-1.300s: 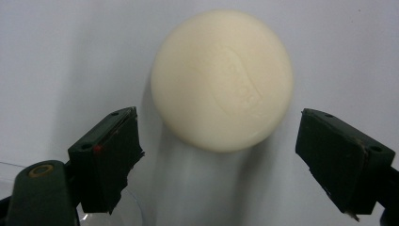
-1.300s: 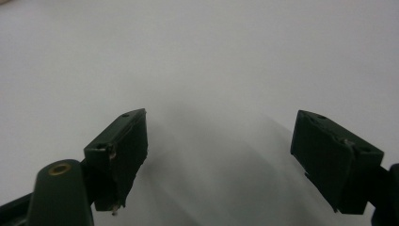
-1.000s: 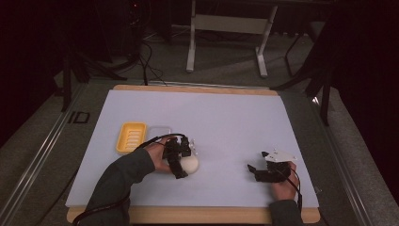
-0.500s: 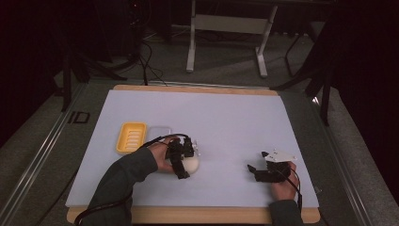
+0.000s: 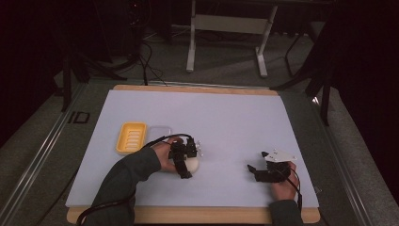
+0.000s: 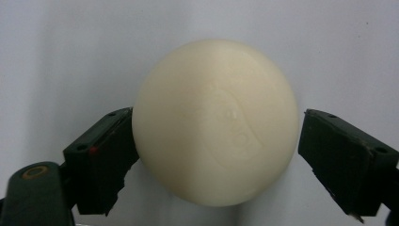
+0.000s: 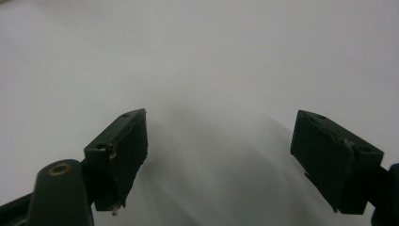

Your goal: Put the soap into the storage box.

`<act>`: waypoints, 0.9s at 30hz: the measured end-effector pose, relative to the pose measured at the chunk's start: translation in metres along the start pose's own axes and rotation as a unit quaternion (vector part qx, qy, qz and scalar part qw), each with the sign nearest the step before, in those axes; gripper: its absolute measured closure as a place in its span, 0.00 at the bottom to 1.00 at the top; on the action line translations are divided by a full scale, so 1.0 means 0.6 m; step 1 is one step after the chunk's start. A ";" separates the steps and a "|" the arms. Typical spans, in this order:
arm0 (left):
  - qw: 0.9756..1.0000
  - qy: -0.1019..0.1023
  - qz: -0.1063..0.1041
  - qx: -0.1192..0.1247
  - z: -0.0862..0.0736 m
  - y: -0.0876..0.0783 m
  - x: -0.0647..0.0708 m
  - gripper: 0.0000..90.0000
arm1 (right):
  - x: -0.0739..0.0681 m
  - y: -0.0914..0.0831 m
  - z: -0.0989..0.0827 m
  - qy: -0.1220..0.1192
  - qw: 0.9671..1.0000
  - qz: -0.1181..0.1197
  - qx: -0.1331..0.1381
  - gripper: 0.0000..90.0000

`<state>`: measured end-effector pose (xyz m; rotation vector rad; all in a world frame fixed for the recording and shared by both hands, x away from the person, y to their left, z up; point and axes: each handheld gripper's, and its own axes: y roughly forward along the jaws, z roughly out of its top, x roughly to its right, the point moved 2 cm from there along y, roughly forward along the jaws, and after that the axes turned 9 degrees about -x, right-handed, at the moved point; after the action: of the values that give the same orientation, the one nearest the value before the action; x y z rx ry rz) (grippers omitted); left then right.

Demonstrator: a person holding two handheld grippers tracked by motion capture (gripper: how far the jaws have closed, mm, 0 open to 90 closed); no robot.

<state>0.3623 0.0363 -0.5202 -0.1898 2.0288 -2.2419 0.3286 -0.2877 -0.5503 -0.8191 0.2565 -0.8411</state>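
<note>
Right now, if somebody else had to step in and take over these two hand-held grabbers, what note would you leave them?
Left gripper: jaws have just been closing around the round cream-coloured soap bar; one pad touches it, the other looks a hair short, so no firm grip yet.
Right gripper: open, holding nothing, low over the white table cover.
Things: soap on the cover, just in front of the yellow ribbed soap dish and the clear lid beside it.
Done: gripper lined up on the soap.
Left: probably grip, lift, set it in the dish.

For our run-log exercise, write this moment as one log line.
left gripper: jaws just been closing round cream soap bar, left pad touching, right pad a sliver off | right gripper: open, empty, over white mat | yellow dish: empty
</note>
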 end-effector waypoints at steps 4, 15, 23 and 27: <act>1.000 0.003 -0.002 -0.005 0.003 0.002 0.000 0.17 | 0.000 0.000 0.000 0.000 1.000 0.000 0.000 0.21; 1.000 0.007 0.000 -0.017 0.009 0.008 -0.002 0.19 | 0.000 0.000 0.000 0.000 1.000 0.000 0.000 0.21; 1.000 0.010 0.006 -0.024 0.011 0.007 -0.004 0.26 | 0.000 0.000 0.000 -0.001 1.000 0.000 0.000 0.21; 1.000 0.009 0.005 -0.023 0.014 0.007 -0.004 0.26 | 0.000 0.000 0.000 -0.001 1.000 0.000 0.000 0.21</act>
<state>0.3660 0.0282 -0.5238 -0.1628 2.0868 -2.2003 0.3285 -0.2876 -0.5503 -0.8204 0.2558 -0.8402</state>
